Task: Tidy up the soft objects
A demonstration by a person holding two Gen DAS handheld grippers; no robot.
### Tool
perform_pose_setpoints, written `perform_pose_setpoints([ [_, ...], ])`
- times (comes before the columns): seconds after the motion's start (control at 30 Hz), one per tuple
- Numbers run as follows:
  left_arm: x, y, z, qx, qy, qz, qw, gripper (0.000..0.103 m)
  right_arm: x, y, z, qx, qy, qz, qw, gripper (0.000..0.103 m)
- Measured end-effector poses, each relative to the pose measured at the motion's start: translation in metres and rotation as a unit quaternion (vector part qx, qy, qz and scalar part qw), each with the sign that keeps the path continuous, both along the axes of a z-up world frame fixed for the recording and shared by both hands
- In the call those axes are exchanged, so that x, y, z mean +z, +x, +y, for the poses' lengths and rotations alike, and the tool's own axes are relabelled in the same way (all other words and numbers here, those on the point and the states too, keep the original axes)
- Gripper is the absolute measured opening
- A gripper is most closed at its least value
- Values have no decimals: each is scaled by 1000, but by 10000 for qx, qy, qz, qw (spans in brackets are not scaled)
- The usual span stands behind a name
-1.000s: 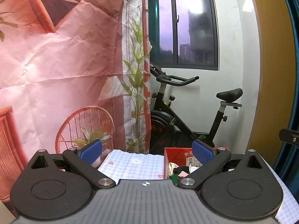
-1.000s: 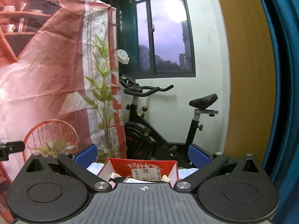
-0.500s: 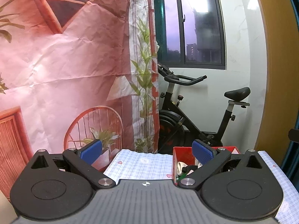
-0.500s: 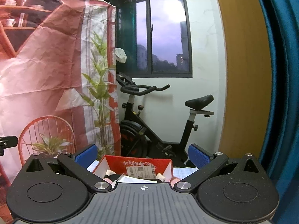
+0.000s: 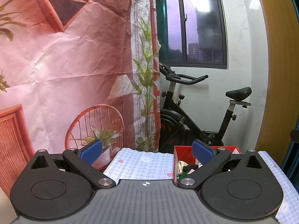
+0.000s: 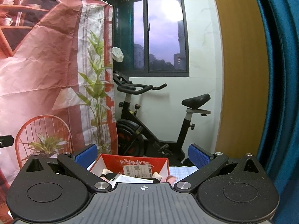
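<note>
Red box ahead of right gripper, its soft contents half hidden | left gripper has swung left, box behind right pad | both spread, empty

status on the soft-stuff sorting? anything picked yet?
Early stage, it looks like. Done: nothing clearly sorted; the checked tablecloth shows no items laid out. In hand: nothing, since the left tongs and right tongs are both open and hold nothing. Left: the soft items are piled in the red box, so the picking is ahead.
</note>
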State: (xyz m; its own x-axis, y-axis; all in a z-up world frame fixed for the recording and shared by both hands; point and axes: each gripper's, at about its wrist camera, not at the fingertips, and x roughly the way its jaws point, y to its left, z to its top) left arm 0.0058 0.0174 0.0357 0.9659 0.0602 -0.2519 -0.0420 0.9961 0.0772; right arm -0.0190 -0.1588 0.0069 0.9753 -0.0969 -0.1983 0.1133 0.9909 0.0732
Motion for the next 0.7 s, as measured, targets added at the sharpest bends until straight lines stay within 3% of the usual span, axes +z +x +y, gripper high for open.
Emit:
perform_pose_setpoints([
  [0.7,2,-2,2,59,-87,-17,9999,103,0,0,1,26,-43,-5,10000,103],
])
